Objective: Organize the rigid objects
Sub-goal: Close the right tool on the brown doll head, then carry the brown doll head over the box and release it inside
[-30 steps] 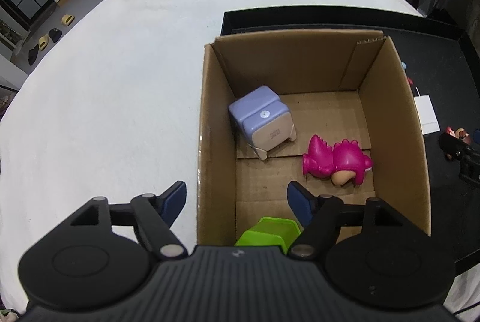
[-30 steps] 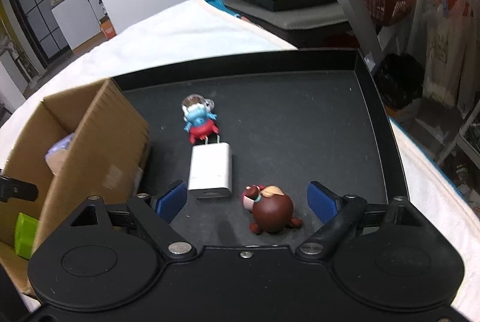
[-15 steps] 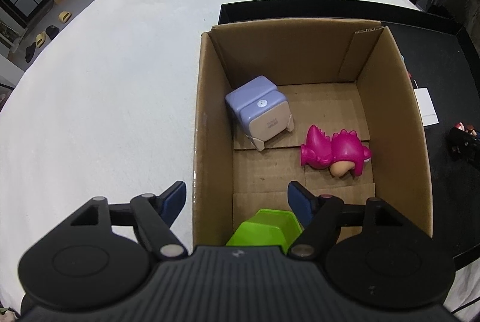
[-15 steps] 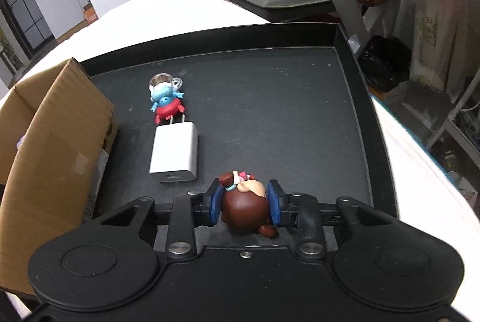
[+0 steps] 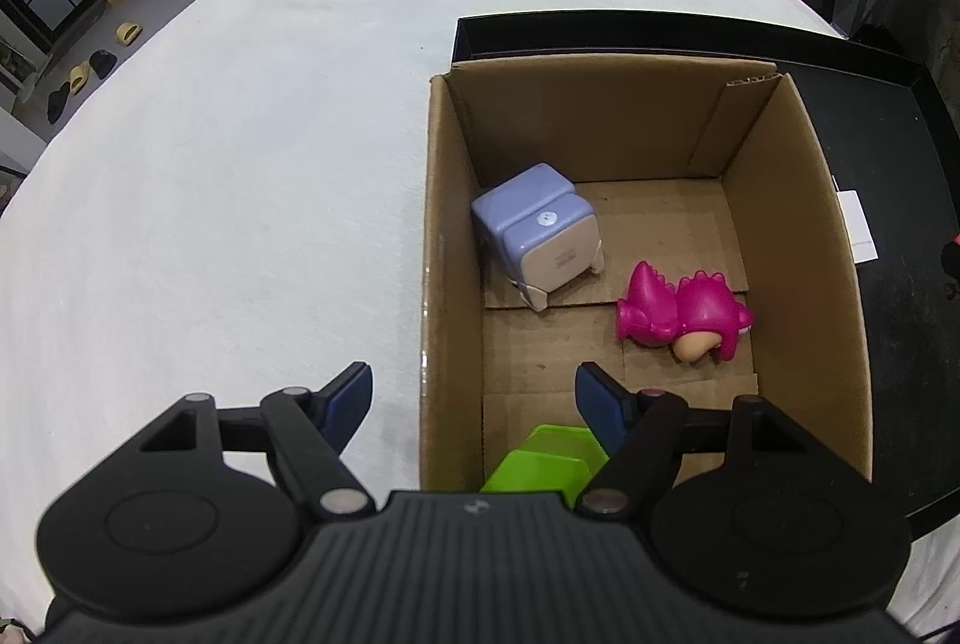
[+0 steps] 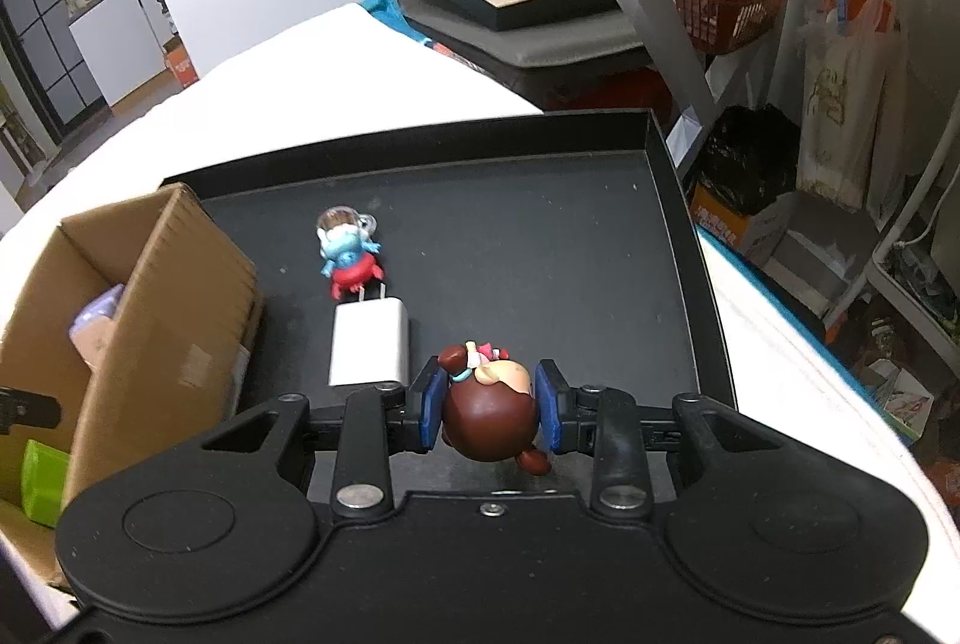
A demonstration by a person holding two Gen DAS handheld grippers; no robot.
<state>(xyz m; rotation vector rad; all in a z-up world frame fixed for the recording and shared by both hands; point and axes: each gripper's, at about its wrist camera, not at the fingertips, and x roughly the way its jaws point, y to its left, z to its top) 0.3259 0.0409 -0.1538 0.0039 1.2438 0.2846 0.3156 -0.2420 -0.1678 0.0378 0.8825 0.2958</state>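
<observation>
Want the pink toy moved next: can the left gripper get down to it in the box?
Probably yes: the left gripper is open above the open-topped box, and the pink toy lies uncovered.

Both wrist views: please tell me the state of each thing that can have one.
right gripper: shut on the brown figurine
left gripper: open, empty
cardboard box: open top, holding three items
purple toy: tipped over in box
pink figurine: lying on its side in box
blue figurine: lying on black tray

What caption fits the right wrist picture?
Right gripper clamps a brown round-headed toy figure above the black tray.
</observation>
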